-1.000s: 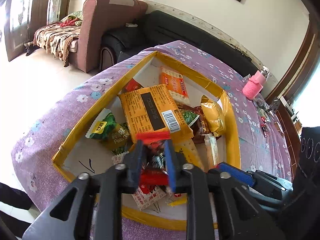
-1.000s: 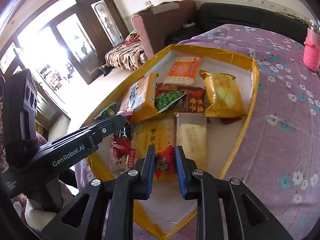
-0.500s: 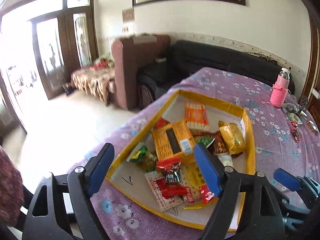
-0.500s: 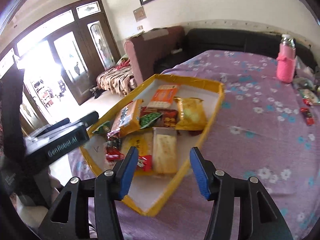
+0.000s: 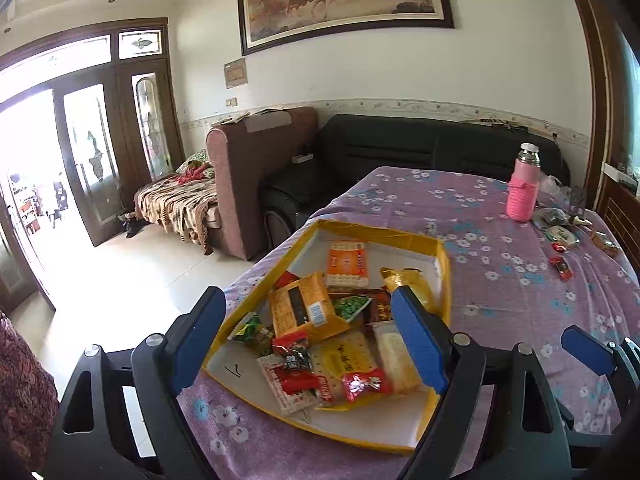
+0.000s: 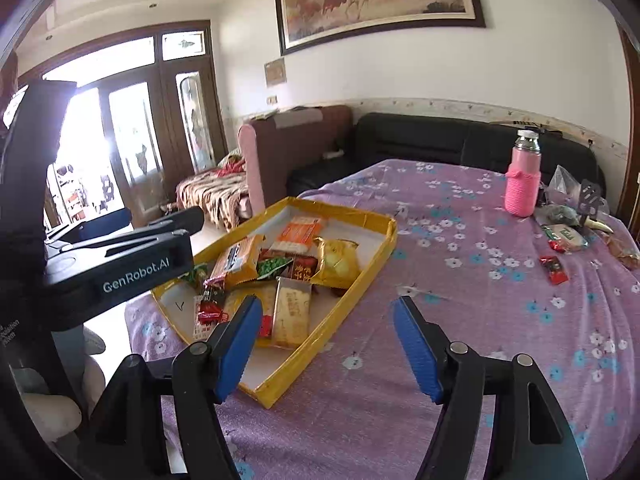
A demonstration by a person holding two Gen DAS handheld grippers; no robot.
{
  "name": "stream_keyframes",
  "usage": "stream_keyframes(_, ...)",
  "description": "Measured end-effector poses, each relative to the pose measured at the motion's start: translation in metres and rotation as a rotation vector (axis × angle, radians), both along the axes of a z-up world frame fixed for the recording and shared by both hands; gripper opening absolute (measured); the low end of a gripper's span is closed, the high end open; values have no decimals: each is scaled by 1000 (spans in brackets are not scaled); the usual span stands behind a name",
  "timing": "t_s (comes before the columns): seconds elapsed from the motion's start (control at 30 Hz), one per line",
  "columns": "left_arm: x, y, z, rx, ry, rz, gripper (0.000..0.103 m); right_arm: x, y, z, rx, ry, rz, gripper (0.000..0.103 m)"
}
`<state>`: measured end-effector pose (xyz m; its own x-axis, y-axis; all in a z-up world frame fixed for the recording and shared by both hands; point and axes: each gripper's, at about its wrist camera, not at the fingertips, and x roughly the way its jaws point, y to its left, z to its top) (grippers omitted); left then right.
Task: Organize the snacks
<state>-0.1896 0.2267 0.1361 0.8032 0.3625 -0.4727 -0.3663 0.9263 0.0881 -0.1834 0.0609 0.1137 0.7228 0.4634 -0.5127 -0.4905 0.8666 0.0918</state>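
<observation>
Left gripper (image 6: 120, 236) body: "GenRobot.AI", white on black.
Gripper edge, lower left: small white print, unreadable.
Snack packs in tray (image 6: 384, 248): Chinese chars, too small to read.
Orange pack (image 5: 306, 310): barcode, digits illegible.

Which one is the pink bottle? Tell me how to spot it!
Look at the big table with the purple flowery cloth. Go past the yellow tray of snacks to the far end, near the black sofa. The pink bottle stands upright there, the only tall thing, with a silver cap, beside small scattered wrappers.
</observation>
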Motion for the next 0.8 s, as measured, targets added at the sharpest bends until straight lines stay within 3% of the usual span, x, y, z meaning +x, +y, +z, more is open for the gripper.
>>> stream_keyframes(0.17,-15,-10,12,21,-60,2,86,-5,-13,4,10,-12,-18,70)
stream_keyframes(0.27,-29,-18,21,56,-92,57,86,-10,-18,6,13,-20,-23,70)
stream_keyframes(0.37,-41,-28,24,108,-118,78,93,-15,-17,7,10,-30,-11,71)
stream_keyframes(0.53,-38,-28,25,21,-73,-32,100,-20,-13,7,7,-33,10,72)
stream_keyframes(0.8,-24,-28,18,-14,-19,-23,100,-21,-18,5,9,-26,8,74)
